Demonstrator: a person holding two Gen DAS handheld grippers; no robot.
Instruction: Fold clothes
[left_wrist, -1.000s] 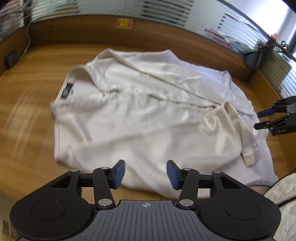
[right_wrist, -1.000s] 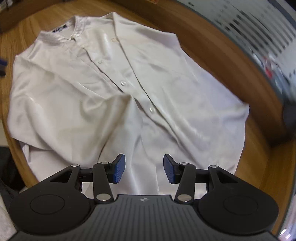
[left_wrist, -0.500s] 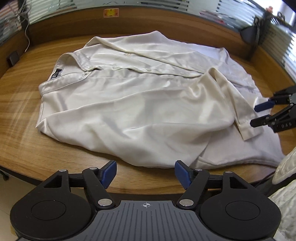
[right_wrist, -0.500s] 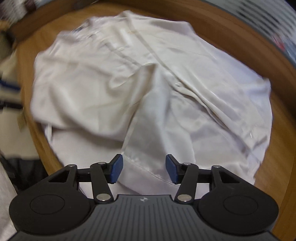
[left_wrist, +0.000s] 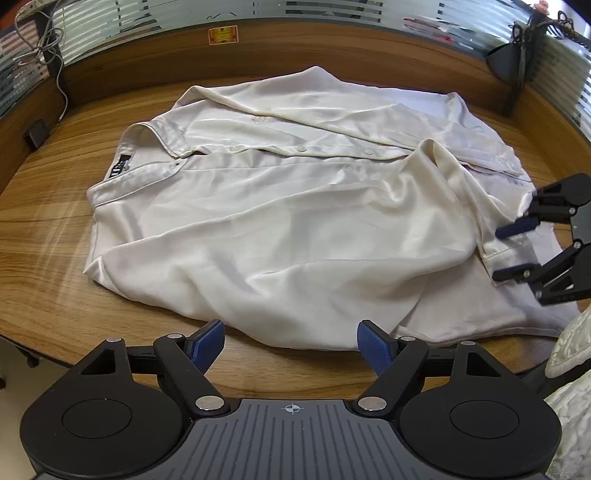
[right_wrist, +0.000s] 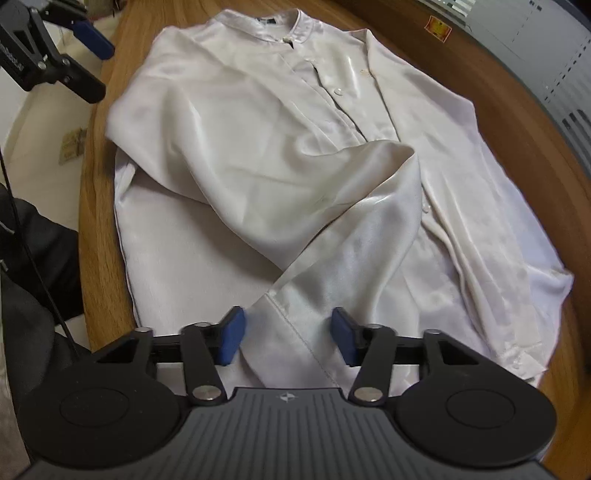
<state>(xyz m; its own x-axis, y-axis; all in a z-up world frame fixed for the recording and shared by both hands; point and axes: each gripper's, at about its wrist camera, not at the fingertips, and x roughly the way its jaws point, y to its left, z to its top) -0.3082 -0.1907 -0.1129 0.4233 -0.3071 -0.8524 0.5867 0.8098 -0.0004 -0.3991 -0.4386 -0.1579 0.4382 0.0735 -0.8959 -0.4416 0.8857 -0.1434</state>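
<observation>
Right gripper (right_wrist: 286, 334) wide open, empty, straddling sleeve cuff (right_wrist: 295, 332) of shirt (left_wrist: 295, 206) flat on table (left_wrist: 48, 236), sleeve running straight ahead; left gripper (left_wrist: 290, 341) open, empty, farther off at shirt's edge.

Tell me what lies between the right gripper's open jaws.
The cuff end of the cream satin shirt's folded sleeve lies between the right gripper's open jaws, unclamped; the right wrist view shows it.

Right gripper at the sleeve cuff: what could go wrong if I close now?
1. The right gripper has open jaws straddling the cuff; closing may also pinch the shirt layer beneath.
2. The hem lies at the table edge, so a pull could drag the shirt off.
3. The left gripper is open, pinning nothing, so the shirt may slide.
</observation>
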